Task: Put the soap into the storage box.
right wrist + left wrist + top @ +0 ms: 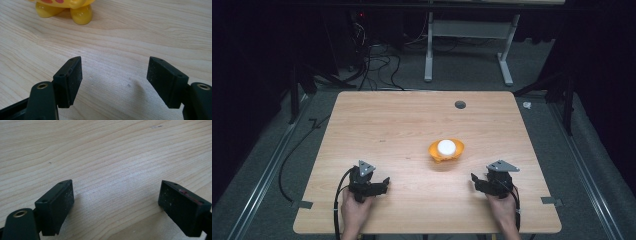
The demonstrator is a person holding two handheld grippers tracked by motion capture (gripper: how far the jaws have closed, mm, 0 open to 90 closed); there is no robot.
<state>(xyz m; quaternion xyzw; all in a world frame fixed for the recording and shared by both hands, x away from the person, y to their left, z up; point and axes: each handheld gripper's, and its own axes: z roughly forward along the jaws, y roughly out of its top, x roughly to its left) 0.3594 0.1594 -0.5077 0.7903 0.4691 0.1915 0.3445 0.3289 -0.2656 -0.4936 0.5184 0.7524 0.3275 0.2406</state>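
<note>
Showing pink marks too cropped to read, yellow toy [65,9] stands before right claw [114,75].

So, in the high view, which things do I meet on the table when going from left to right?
Left black two-jaw gripper → orange toy with a round white top → right black two-jaw gripper.

Table [402,125]: pale wood grain, matt | Bowl [447,155]: glossy yellow-orange plastic | White object [445,146]: smooth, material unclear | Right gripper [113,75]: pads matt black, speckled

Black fingers [71,80], brass-ringed screw holes, grey three-cornered plates [366,167], black cables [341,187].
</note>
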